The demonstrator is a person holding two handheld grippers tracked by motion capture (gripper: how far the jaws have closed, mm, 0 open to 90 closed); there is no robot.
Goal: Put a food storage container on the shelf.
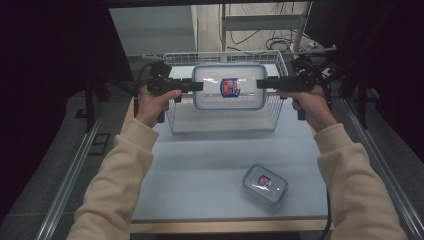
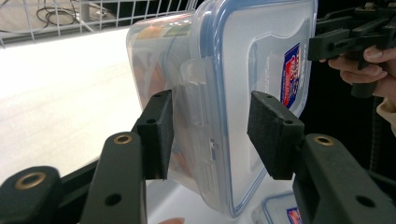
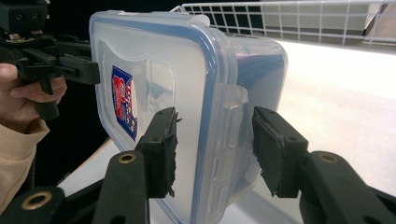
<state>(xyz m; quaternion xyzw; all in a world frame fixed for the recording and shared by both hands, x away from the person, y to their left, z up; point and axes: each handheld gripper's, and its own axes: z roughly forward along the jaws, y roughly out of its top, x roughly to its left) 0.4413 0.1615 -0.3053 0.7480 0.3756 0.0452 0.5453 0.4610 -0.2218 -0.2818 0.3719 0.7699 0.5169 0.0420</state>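
Note:
A large clear food container (image 1: 229,100) with a blue-sealed lid and a red-and-blue sticker hangs in the air over the wire basket (image 1: 277,107), its lid facing me. My left gripper (image 1: 200,86) is shut on its left short edge, my right gripper (image 1: 259,83) on its right short edge. In the left gripper view the pads (image 2: 156,135) straddle the container (image 2: 233,70) at a side latch. The right gripper view has its pads (image 3: 275,154) clamping the opposite latch edge of the container (image 3: 149,60).
A small lidded container (image 1: 265,185) with the same sticker lies on the grey table near its front right edge. The white wire basket stands at the back of the table. Dark curtains and metal rails flank both sides.

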